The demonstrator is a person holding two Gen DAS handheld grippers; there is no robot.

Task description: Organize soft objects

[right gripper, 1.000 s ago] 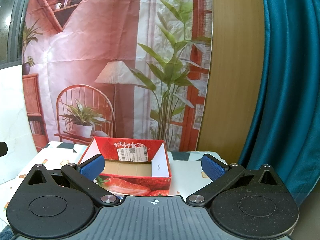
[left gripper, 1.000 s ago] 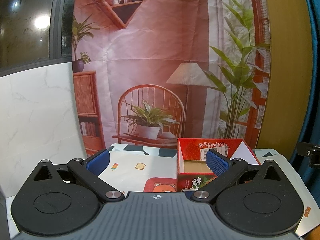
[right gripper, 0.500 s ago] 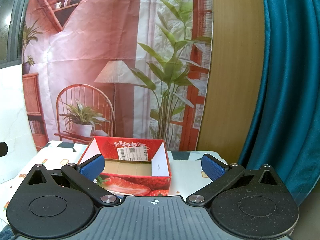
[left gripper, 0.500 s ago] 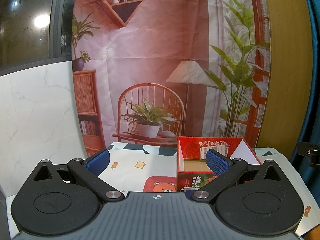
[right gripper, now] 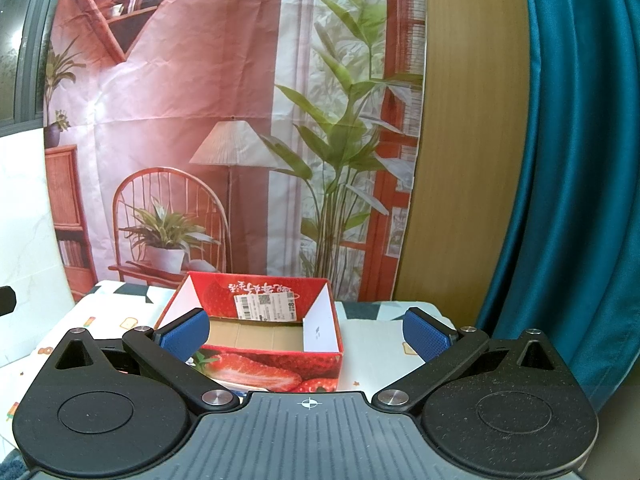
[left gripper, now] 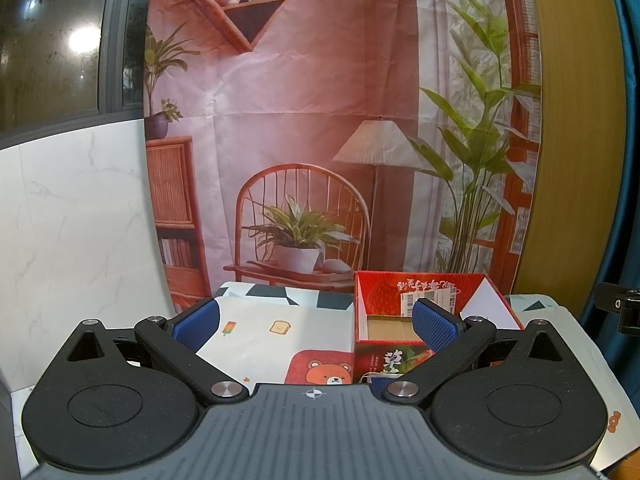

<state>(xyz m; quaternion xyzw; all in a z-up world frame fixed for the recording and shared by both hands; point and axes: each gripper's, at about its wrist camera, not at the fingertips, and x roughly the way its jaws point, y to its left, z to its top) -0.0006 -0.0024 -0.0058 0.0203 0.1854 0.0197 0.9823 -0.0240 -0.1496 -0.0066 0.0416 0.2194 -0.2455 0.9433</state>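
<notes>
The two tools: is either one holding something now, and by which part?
Nothing is held. The left tool and the right tool are both open, with nothing between their pads.

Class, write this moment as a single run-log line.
left gripper: open, holding nothing | right gripper: open, holding nothing | strawberry box: open-topped, looks empty | soft objects: none visible

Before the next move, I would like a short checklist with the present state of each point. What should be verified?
1. Left gripper open, holding nothing: ok.
2. Right gripper open, holding nothing: ok.
3. Strawberry box upright on the tablecloth, top open: ok.
4. Box interior free: only the bare cardboard floor shows: ok.
5. Soft object to pick is in view: not ok, neither view clearly shows one.
6. Distance between the two grippers: cannot tell.
</notes>
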